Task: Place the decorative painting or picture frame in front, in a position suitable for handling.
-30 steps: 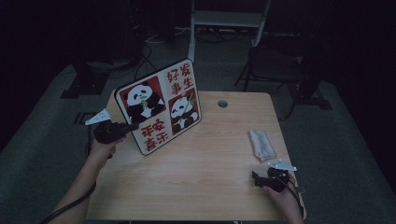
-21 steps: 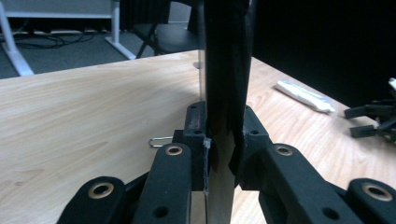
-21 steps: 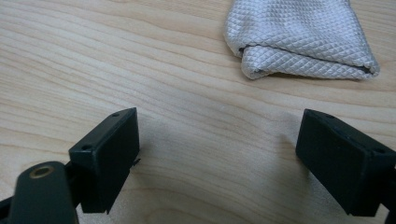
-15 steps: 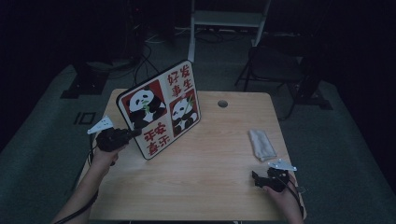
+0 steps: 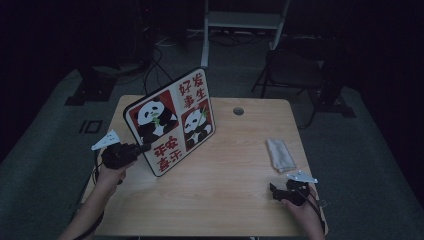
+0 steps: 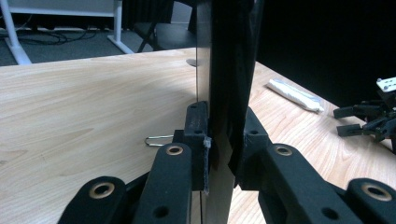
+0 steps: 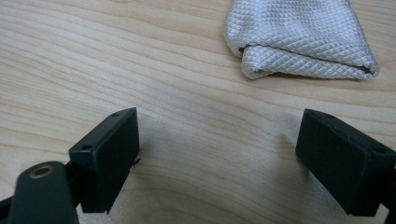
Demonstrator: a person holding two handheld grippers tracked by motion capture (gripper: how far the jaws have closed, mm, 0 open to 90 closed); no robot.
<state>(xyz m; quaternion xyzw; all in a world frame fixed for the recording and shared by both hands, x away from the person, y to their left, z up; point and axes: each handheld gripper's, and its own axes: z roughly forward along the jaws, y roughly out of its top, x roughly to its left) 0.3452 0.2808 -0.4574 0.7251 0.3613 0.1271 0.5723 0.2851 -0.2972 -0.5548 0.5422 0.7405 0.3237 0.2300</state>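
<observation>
A panda picture board [image 5: 172, 122] with red and white panels stands tilted on its lower edge on the wooden table [image 5: 225, 200]. My left gripper [image 5: 142, 148] is shut on the board's left edge; in the left gripper view the board's thin edge [image 6: 224, 70] rises between the closed jaws [image 6: 219, 144]. My right gripper [image 5: 276, 191] rests open near the table's front right corner, its fingers [image 7: 109, 154] wide apart just above bare wood. A folded white cloth [image 5: 280, 155] lies beyond it, close ahead in the right gripper view [image 7: 299, 37].
A round cable hole [image 5: 238, 110] sits at the table's back middle. A small wire clip [image 6: 159, 140] lies on the wood by the board. A chair [image 5: 295, 65] and a white desk frame [image 5: 240, 25] stand behind the table on the dark floor.
The left gripper has drawn the panda board toward the front and left, and the board's lower corner has moved nearer the person. The right gripper has stayed still.
</observation>
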